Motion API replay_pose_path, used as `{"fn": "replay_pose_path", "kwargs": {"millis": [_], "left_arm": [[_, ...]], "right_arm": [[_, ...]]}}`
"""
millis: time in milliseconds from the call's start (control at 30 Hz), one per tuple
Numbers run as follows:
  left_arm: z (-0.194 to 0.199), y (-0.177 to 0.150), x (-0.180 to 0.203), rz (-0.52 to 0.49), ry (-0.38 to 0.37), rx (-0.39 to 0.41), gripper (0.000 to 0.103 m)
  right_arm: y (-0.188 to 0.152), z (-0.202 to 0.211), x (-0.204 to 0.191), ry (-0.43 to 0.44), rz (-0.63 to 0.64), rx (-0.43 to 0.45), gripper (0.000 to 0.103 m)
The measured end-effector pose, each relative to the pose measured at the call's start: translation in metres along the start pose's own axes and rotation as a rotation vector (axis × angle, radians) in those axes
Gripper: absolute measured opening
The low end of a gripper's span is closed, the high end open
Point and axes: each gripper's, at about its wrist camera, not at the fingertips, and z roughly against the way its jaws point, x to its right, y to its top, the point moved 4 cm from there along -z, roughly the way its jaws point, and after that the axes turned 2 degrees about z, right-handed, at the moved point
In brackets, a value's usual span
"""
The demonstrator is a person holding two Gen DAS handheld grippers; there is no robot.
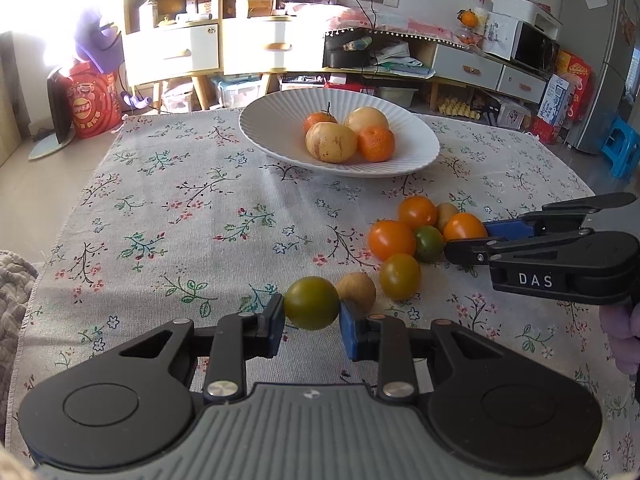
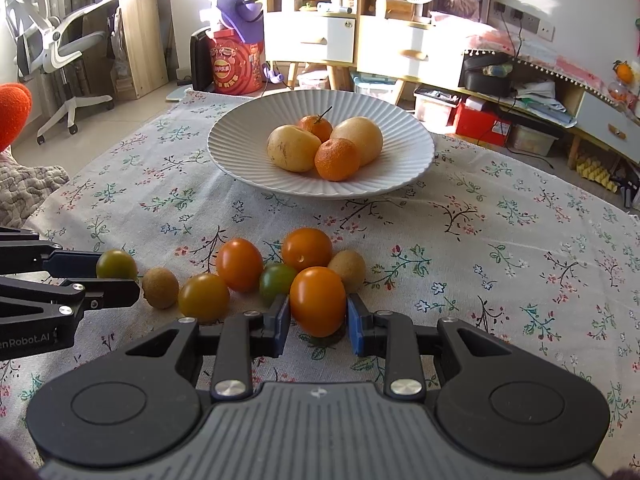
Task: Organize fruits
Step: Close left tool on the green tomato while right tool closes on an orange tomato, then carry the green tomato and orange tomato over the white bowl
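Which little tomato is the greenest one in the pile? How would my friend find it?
Start at the white ribbed plate on the flowered tablecloth, then look nearer, to the cluster of small fruits. In its middle sits the green tomato, just behind the orange tomato between the right gripper jaws. It is the only clearly green one; its neighbours are orange, yellowish or fuzzy brown.

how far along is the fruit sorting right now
Done: two mandarins and two yellow fruits sit in the white plate. In hand: the left tool grips an olive-green tomato, and the right tool brackets an orange tomato, both still low at the cloth. Left: five tomatoes and small brown fruits remain loose on the tablecloth.
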Motion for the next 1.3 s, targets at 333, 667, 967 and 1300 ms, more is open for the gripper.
{"fn": "replay_pose_path", "kwargs": {"millis": [333,667,967,1300], "left_arm": [[0.000,0.011,0.003,0.004,0.000,0.019,0.030],[0.002,0.027,0.010,0.011,0.002,0.050,0.030],[-0.002,0.042,0.015,0.024,0.003,0.072,0.030],[-0.013,0.067,0.010,0.075,-0.004,0.076,0.030]], "right_arm": [[0.004,0.004,-0.002,0.004,-0.001,0.010,0.027],[0.013,0.011,0.000,0.007,-0.012,0.035,0.027],[0.028,0.017,0.010,0.003,-0.037,0.075,0.027],[0.052,0.015,0.022,0.006,-0.062,0.121,0.027]]}}
